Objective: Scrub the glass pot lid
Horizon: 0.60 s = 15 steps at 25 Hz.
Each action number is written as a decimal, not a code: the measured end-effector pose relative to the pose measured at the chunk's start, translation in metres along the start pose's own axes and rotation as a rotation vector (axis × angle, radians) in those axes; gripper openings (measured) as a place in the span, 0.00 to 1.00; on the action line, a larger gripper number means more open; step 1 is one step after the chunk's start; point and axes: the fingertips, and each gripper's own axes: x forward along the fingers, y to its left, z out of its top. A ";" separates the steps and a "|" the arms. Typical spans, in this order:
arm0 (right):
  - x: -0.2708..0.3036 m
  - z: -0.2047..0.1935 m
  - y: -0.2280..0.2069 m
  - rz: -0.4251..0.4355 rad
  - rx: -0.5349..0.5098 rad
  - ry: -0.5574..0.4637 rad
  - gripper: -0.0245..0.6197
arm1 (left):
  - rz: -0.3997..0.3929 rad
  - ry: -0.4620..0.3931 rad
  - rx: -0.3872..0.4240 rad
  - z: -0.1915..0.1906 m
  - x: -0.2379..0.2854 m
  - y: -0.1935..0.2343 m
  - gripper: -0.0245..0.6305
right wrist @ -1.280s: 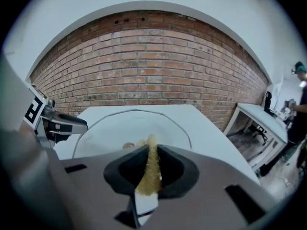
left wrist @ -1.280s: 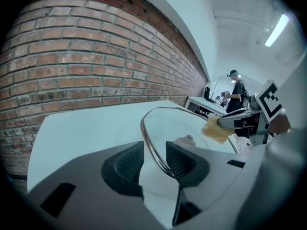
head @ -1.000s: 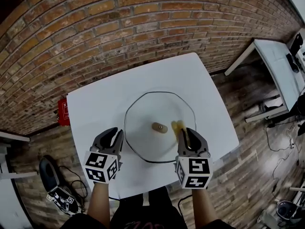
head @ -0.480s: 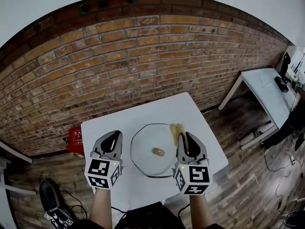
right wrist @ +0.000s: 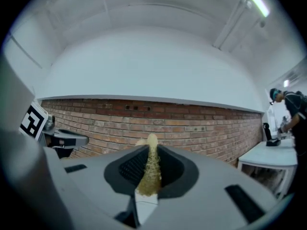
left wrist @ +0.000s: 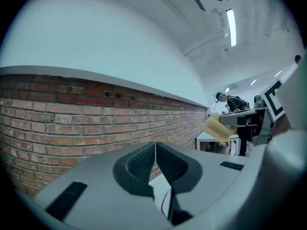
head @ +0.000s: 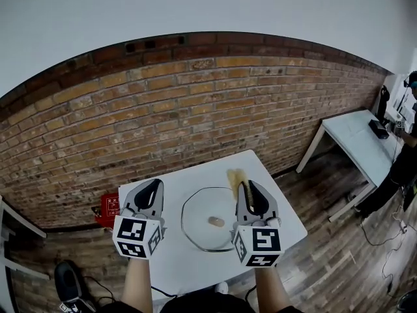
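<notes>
The glass pot lid [head: 199, 230] lies flat on the white table [head: 280, 207], its tan knob [head: 215, 222] in the middle. My right gripper [head: 247, 189] is raised above the lid's right side and shut on a yellow scrub sponge [head: 235, 177], which sticks out past the jaw tips. The right gripper view shows the sponge [right wrist: 152, 169] squeezed between the pads. My left gripper [head: 150, 192] is raised left of the lid, shut and holding nothing; its jaws meet in the left gripper view [left wrist: 155, 150]. That view also catches the sponge [left wrist: 214, 127] off to the right.
A brick wall [head: 195, 103] runs behind the table. A red object [head: 109, 207] sits on the floor at the table's left. A second white table [head: 355, 142] and a person [head: 405, 139] are at the far right, on wooden floor [head: 339, 253].
Both grippers have risen off the lid, the sponge lifting with the right one. The left jaws have closed. The head view has tilted up, so the table looks smaller.
</notes>
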 end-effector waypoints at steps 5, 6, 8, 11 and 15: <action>-0.011 0.020 0.006 0.005 -0.018 -0.047 0.13 | 0.008 -0.047 0.022 0.022 -0.012 -0.001 0.07; -0.014 0.022 0.006 0.005 -0.020 -0.053 0.13 | 0.010 -0.054 0.025 0.026 -0.015 -0.001 0.07; -0.017 0.026 0.007 0.002 -0.018 -0.064 0.13 | 0.015 -0.065 0.029 0.030 -0.017 -0.001 0.07; -0.020 0.025 0.005 -0.007 -0.010 -0.068 0.13 | 0.011 -0.072 0.034 0.031 -0.017 -0.003 0.07; -0.021 0.026 0.005 -0.010 -0.015 -0.067 0.13 | -0.007 -0.085 0.037 0.038 -0.015 -0.007 0.07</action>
